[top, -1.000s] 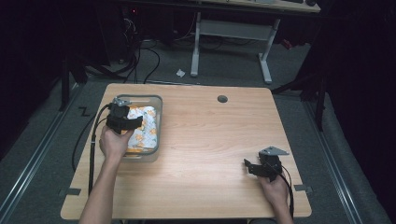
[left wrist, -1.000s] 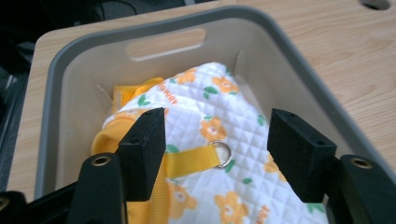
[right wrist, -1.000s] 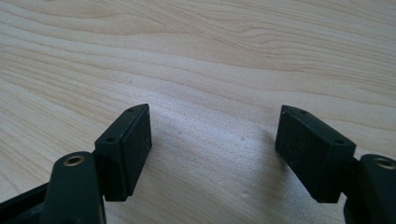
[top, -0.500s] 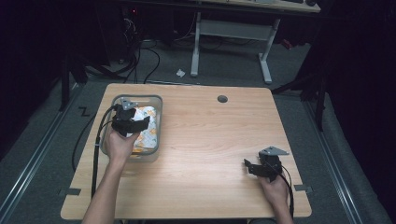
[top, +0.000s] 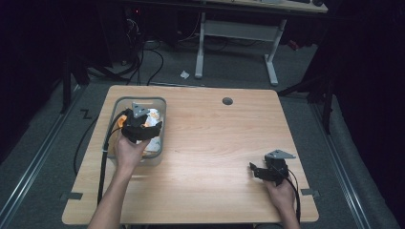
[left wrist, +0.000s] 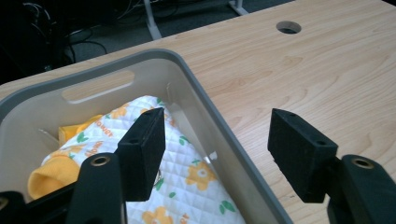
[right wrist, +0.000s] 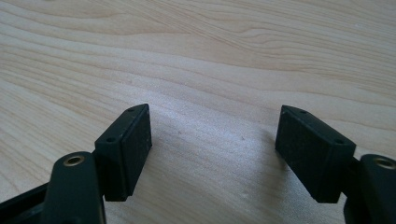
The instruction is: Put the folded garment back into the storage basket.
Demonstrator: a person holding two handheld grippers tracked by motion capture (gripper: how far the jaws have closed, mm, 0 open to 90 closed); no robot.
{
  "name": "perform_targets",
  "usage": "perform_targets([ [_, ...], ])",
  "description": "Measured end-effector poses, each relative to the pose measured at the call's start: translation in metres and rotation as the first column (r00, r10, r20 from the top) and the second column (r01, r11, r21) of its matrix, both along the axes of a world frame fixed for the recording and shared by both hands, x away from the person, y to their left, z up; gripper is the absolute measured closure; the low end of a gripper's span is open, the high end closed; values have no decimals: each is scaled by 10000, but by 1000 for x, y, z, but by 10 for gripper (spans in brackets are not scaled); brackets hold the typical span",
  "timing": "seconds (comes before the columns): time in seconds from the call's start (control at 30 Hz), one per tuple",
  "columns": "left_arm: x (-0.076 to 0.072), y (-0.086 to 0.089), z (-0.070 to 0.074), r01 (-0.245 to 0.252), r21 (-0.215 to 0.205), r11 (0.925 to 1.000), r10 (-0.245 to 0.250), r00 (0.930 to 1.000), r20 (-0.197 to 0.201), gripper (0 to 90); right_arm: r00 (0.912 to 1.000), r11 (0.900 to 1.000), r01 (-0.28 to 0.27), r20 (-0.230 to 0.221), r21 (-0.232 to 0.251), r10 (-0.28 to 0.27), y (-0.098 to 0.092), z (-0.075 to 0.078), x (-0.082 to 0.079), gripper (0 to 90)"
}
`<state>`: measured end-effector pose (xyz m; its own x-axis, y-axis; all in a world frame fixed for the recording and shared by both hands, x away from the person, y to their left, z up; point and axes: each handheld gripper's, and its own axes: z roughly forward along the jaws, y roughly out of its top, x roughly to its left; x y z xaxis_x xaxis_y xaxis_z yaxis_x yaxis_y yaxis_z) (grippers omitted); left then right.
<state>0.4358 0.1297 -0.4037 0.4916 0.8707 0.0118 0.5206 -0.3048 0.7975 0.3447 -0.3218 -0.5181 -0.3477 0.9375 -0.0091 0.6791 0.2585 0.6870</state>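
Observation:
A grey plastic bin (top: 138,99) stands at the table's left and holds a white quilted cloth with orange flowers (top: 152,119). My left gripper (top: 154,130) hovers over the bin, open and holding nothing. In the left gripper view its jaws (left wrist: 217,144) straddle the bin's side wall (left wrist: 205,100): one pad hangs over the cloth (left wrist: 187,182), the other over bare wood outside. An orange piece of fabric (left wrist: 46,175) lies beside the cloth. My right gripper (top: 253,170) rests low at the front right of the table, open (right wrist: 215,140) over bare wood.
The light wooden table (top: 215,143) has a round cable hole (top: 227,101) near its far edge. A black cable (top: 102,162) trails from the left gripper off the front. Desk legs and cables stand on the dark floor beyond.
My left gripper has moved to the right across the bin, toward its right wall, and risen a little. The right gripper has stayed in place.

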Motion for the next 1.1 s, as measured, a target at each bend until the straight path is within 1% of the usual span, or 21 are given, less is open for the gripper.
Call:
perform_targets([
  [0.2, -9, -10, 4, 314, 75, 9995, -316, 9993, 220, 369, 10000, 10000, 1, -2, 1, -1, 0, 0, 0, 272],
  [0.37, -14, -16, 5, 560, -117, 9984, -557, 9981, 255, 368, 10000, 10000, 6, 10, -1, -6, 0, 0, 0, 272],
  [0.67, -22, -21, 5, 799, -262, 9965, -791, 9963, 330, 367, 10000, 10000, 1, -2, 2, -1, 0, 0, 0, 272],
  [0.73, -22, -21, 4, 826, -431, 9957, -815, 9963, 266, 367, 10000, 10000, 2, -3, 3, -2, 0, 0, 0, 273],
  [0.8, -23, -22, 4, 819, -561, 9951, -804, 9963, 293, 367, 10000, 10000, 1, -4, 3, -1, 0, 0, 0, 272],
  [1.1, -30, -33, 0, 1194, -763, 9899, -1173, 9926, 308, 368, 10000, 10000, 2, -3, 1, -2, 0, 0, 0, 272],
])
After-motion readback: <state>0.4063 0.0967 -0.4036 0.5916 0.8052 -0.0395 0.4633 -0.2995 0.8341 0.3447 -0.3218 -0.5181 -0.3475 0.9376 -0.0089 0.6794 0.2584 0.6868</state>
